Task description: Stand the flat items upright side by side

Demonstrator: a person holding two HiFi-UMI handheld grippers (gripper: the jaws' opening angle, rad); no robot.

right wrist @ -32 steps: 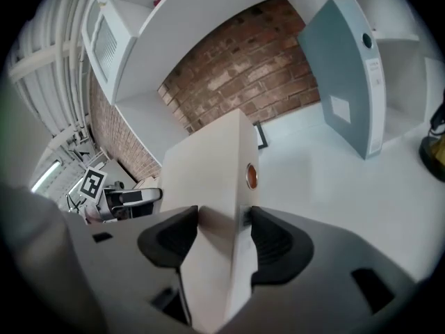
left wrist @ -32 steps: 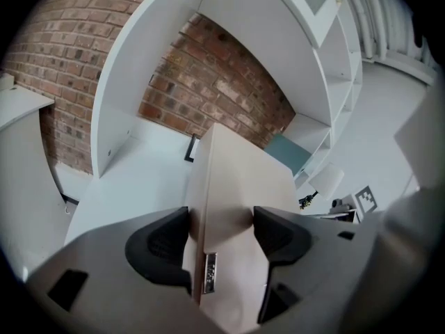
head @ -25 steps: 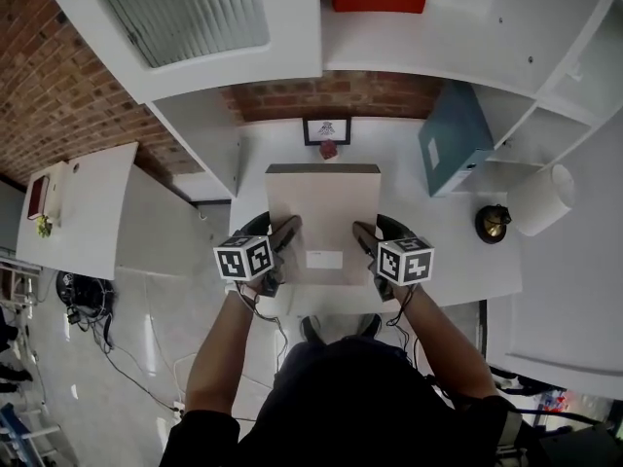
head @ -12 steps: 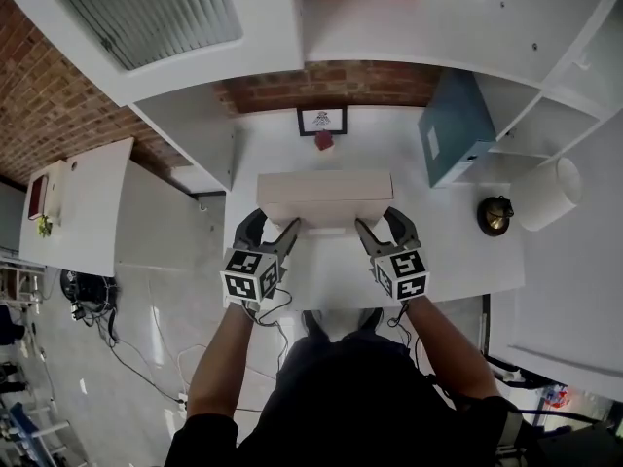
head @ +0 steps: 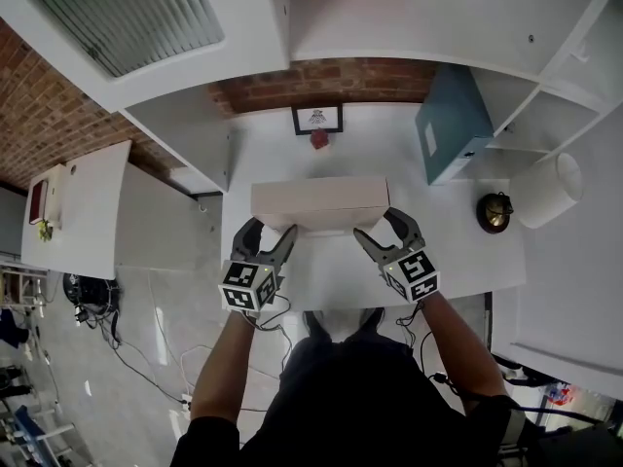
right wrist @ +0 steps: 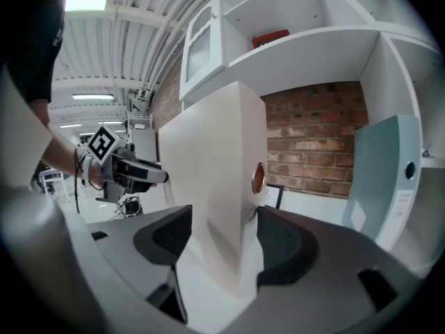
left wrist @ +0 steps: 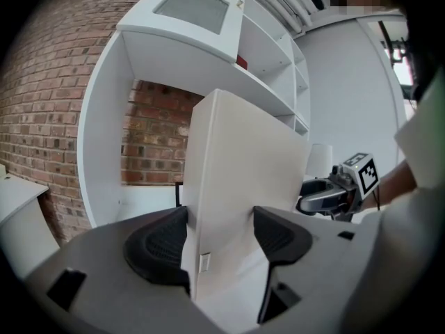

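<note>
Beige binder (head: 319, 202) stands upright on its long edge, mid desk (head: 336, 275), a bit toward the front edge, broad face to the person. Left gripper (head: 270, 228) straddles its left end, jaws apart, pads just beside its faces, not clamping by my read. Right gripper (head: 380, 225) sits around the right end; its jaws have just been opening, binder between them, gap visible at one pad. Teal binder (head: 453, 125) leans upright at the desk's back right corner, well apart from the beige one, so side by side is not done. Risk: nothing props the beige binder, and with both holds loose it may tip flat, front or back. Sliding it right by one end could twist and topple it. Falling back, it could hit the small frame (head: 317, 118) at the back edge.
</note>
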